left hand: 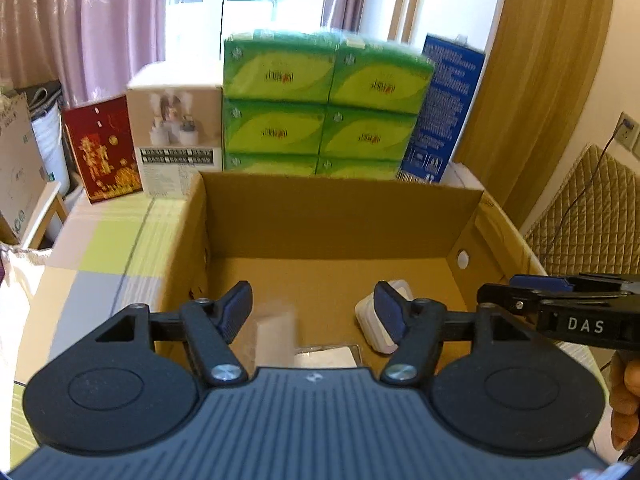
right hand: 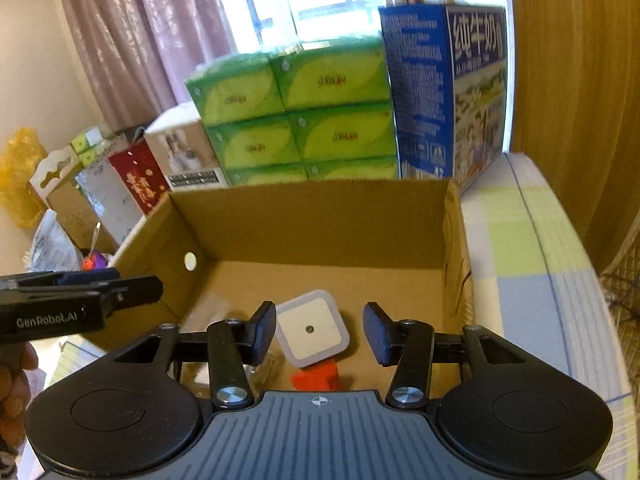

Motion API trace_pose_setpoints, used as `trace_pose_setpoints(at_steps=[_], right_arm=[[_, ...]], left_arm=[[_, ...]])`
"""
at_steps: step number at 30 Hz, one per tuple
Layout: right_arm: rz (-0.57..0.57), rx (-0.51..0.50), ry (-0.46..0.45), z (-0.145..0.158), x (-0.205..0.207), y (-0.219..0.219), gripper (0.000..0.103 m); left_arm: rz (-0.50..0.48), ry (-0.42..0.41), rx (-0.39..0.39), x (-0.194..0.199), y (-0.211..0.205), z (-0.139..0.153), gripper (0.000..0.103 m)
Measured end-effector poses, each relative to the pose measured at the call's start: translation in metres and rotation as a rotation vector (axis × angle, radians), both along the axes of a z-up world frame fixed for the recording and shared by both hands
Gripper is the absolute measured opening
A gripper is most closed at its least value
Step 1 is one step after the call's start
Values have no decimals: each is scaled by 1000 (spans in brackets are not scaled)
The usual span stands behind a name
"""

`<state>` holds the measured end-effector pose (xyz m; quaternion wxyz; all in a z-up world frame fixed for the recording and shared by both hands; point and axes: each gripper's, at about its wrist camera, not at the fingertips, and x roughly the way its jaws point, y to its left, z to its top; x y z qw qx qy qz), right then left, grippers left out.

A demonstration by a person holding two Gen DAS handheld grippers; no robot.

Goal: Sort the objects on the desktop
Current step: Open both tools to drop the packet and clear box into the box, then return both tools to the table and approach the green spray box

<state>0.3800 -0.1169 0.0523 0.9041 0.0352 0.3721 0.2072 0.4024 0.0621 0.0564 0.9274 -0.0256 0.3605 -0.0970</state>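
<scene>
An open cardboard box (left hand: 340, 188) (right hand: 312, 192) lies below both grippers. On its floor sits a white square night light (right hand: 310, 330) (left hand: 368, 316), with an orange object (right hand: 316, 380) just nearer to me and clear plastic packaging (left hand: 276, 332) (right hand: 224, 368) to its left. My left gripper (left hand: 314, 308) hangs open over the box floor, holding nothing. My right gripper (right hand: 320, 330) is open above the night light, its fingers either side of it and apart from it. Each gripper shows side-on in the other's view: the right gripper (left hand: 504, 292) and the left gripper (right hand: 136, 284).
Behind the box stand stacked green tissue packs (left hand: 320, 100), a blue milk carton (right hand: 440, 92), a white product box (left hand: 176, 132) and a red box (left hand: 104, 148). A checked cloth (right hand: 528, 280) covers the table. A hand (left hand: 624, 396) holds the right gripper.
</scene>
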Motion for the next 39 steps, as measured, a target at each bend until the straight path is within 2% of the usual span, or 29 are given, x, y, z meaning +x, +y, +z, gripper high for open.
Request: trace_pose_setpoints(at_steps=[5, 9, 12, 16, 21, 26, 29, 31, 33, 36, 39], right_arm=[[-4, 24, -47, 28, -30, -10, 49], [10, 46, -75, 47, -67, -18, 59], [27, 61, -89, 54, -100, -21, 62], [46, 60, -94, 51, -146, -25, 65], [45, 39, -82, 29, -196, -33, 69], [-4, 86, -1, -12, -226, -40, 71], [6, 23, -6, -38, -236, -35, 71], [2, 14, 17, -51, -238, -37, 71], [1, -7, 13, -55, -239, -36, 71], [36, -66, -44, -57, -241, -32, 71], [40, -62, -13, -71, -242, -39, 71]], left_arm=[[-3, -42, -12, -33, 3, 28, 63], [3, -70, -9, -73, 8, 44, 63], [-4, -68, -19, -106, 13, 47, 66], [-4, -68, 12, -147, 21, 41, 67], [19, -72, 36, -192, 37, 23, 73], [44, -64, 20, -223, 53, -11, 73], [6, -30, 63, -228, 55, -21, 73], [-26, -50, 92, -233, 55, -20, 73], [-58, -58, 72, -237, 57, -22, 73], [-107, -33, 63, -236, 57, -31, 73], [-163, -7, 65, -243, 55, -43, 73]])
